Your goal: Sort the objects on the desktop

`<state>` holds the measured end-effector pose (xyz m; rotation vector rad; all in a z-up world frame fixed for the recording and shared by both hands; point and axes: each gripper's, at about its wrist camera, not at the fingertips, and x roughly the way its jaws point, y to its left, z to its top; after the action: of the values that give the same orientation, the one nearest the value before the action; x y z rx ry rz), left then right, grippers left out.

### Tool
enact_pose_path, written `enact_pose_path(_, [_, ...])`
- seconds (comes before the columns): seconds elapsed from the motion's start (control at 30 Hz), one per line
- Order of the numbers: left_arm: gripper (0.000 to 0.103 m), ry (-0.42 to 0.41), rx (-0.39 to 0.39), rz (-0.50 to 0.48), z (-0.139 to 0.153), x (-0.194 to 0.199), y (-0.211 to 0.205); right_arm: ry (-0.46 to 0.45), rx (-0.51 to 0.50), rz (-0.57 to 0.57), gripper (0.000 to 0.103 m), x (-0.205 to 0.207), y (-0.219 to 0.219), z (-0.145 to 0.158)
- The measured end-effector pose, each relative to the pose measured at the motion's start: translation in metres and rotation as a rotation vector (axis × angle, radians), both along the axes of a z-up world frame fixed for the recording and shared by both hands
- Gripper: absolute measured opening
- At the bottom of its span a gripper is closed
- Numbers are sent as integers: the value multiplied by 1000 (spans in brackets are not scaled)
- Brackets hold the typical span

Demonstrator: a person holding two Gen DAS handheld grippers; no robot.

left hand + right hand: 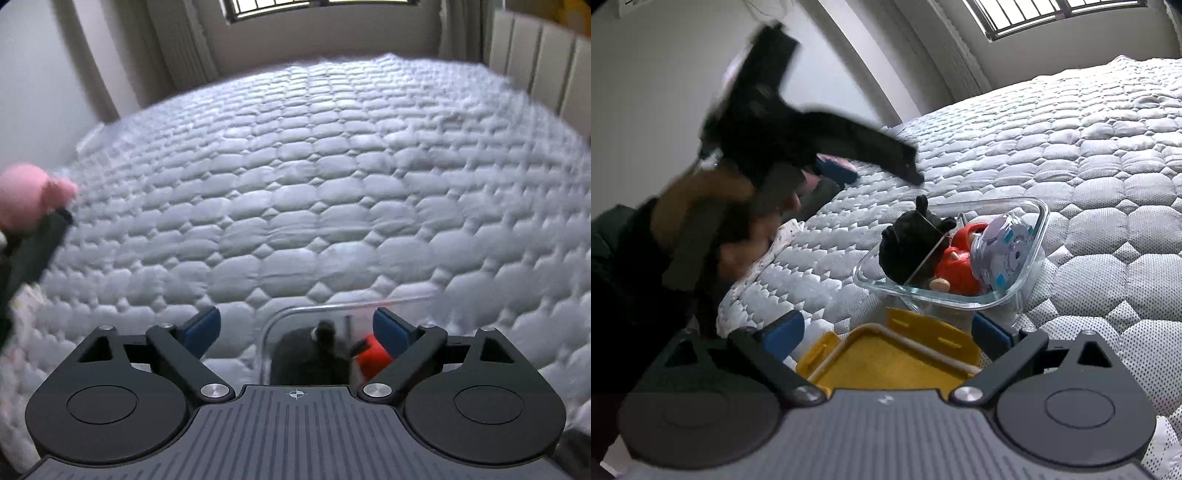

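Observation:
A clear glass container (1043, 214) sits on the quilted mattress (1071, 147). It holds a black plush (908, 243), a red toy figure (956, 266) and a silver-blue disc toy (1008, 251). My right gripper (886, 332) is just in front of it, shut on a yellow lid (886, 362) that spans its blue pads. My left gripper (295, 328) stands wide open and empty over the container's rim (273, 321), above the black plush (310, 354) and red toy (373, 358). In the right wrist view the left gripper (875, 173) is a blurred dark shape above and left of the container.
A pink soft item (29, 192) rests on something dark at the mattress's left edge. White quilted mattress (314, 184) stretches ahead to a wall with a barred window (273, 7). A hand in a dark sleeve (628, 251) holds the left gripper.

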<state>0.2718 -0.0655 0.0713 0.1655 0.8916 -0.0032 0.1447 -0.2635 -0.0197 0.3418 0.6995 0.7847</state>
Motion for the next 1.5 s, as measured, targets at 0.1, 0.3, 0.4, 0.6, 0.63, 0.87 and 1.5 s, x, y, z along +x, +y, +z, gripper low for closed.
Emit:
enact_pose_path(0.1, [89, 94, -117, 9, -11, 13, 13, -2, 7, -4, 98, 0, -1, 0])
enact_pose_path(0.3, [57, 238, -316, 105, -50, 37, 47, 0, 9, -11, 98, 1, -2, 0])
enact_pose_path(0.4, [53, 250, -340, 134, -55, 36, 54, 5, 4, -14, 98, 2, -2, -1])
enact_pose_path(0.6, [50, 251, -244, 96, -49, 23, 35, 12, -1, -17, 98, 3, -1, -2])
enact_pose_path(0.63, [51, 249, -209, 83, -51, 22, 29, 13, -3, -17, 98, 4, 0, -3])
enact_pose_path(0.87, [66, 220, -100, 55, -70, 27, 13, 8, -12, -16, 98, 3, 2, -3])
enact_pose_path(1.5, [74, 294, -343, 115, -59, 35, 56, 1, 7, -16, 98, 1, -2, -1])
